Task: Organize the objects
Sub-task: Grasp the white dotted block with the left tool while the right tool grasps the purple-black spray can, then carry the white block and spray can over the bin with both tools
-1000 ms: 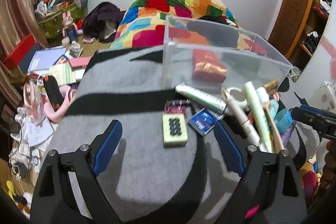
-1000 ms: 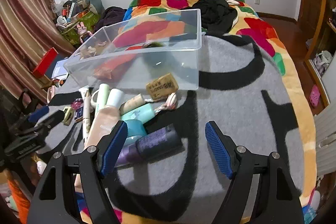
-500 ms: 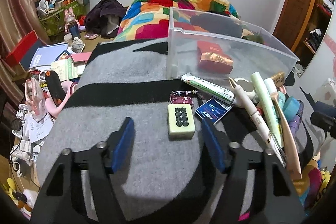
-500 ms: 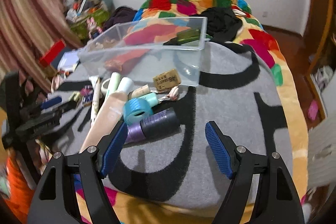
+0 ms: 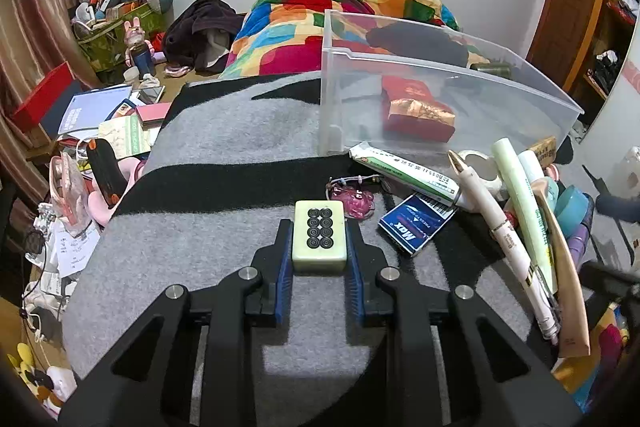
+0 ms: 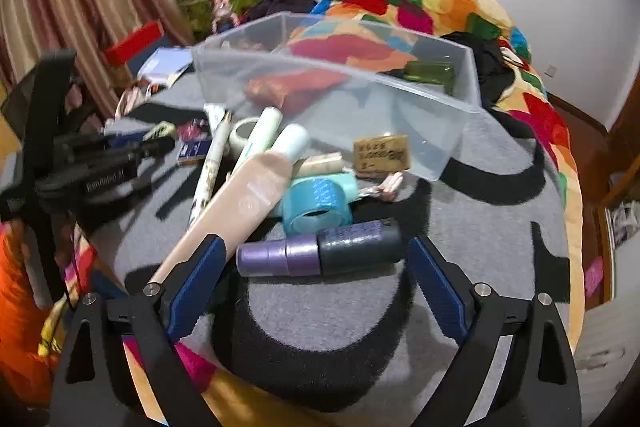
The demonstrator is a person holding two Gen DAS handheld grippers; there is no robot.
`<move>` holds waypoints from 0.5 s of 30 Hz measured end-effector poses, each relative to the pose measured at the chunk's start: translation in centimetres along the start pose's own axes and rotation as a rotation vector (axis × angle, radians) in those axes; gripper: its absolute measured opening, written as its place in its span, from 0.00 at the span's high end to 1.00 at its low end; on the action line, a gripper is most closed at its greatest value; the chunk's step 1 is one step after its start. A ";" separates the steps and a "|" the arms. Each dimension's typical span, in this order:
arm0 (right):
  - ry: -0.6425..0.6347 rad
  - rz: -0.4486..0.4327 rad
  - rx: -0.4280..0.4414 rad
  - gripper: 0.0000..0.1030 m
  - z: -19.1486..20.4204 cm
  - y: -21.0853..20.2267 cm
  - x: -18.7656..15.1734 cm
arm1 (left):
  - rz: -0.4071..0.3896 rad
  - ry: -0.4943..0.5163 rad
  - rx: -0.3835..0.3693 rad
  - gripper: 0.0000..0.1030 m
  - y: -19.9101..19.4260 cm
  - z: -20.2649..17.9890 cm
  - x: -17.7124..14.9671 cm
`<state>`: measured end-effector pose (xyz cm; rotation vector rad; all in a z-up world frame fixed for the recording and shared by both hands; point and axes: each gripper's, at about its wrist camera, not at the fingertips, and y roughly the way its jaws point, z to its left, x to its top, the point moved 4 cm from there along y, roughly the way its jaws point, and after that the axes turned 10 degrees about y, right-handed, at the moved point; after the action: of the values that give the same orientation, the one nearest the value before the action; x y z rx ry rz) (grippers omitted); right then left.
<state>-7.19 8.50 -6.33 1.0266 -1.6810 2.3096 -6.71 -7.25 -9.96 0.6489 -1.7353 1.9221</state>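
Since the jaws have closed in: the left gripper (image 5: 319, 251) now pinches the mahjong tile (image 5: 319, 234), where a second ago its fingers stood wide apart short of it.
Tile: lower centre of the left wrist view, flat on the grey blanket (image 5: 224, 139), dotted face up, blue pads touching both long sides.
Meaning: the grasp looks made; lifting and carrying to the bin seems the next step.
Clear bin (image 5: 448, 95): upper right of that view, well apart from the tile, holding a red packet (image 5: 416, 111).
Between them: pink trinket (image 5: 356, 195), blue card (image 5: 416, 223), boxed tube (image 5: 404, 171).
Right gripper (image 6: 316, 279): spread wide, now nearer the purple bottle (image 6: 320, 247) at lower centre of its view, not touching it.
Beyond: blue tape roll (image 6: 316, 199), beige tube (image 6: 240, 203).
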 end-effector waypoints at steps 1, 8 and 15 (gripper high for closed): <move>0.000 0.014 -0.003 0.11 -0.1 0.5 -0.1 | 0.000 -0.002 -0.001 0.77 -0.1 0.0 0.0; 0.036 0.030 0.035 0.13 -1.3 1.3 0.0 | -0.007 0.001 -0.004 0.77 -0.4 0.0 -0.1; 0.048 0.004 0.049 0.12 -1.4 0.3 -0.4 | -0.056 0.015 -0.018 0.77 -2.1 -0.8 1.0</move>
<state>-7.70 9.70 -7.03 0.9697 -1.6184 2.3689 -6.18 -6.27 -7.76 0.6683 -1.7054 1.8663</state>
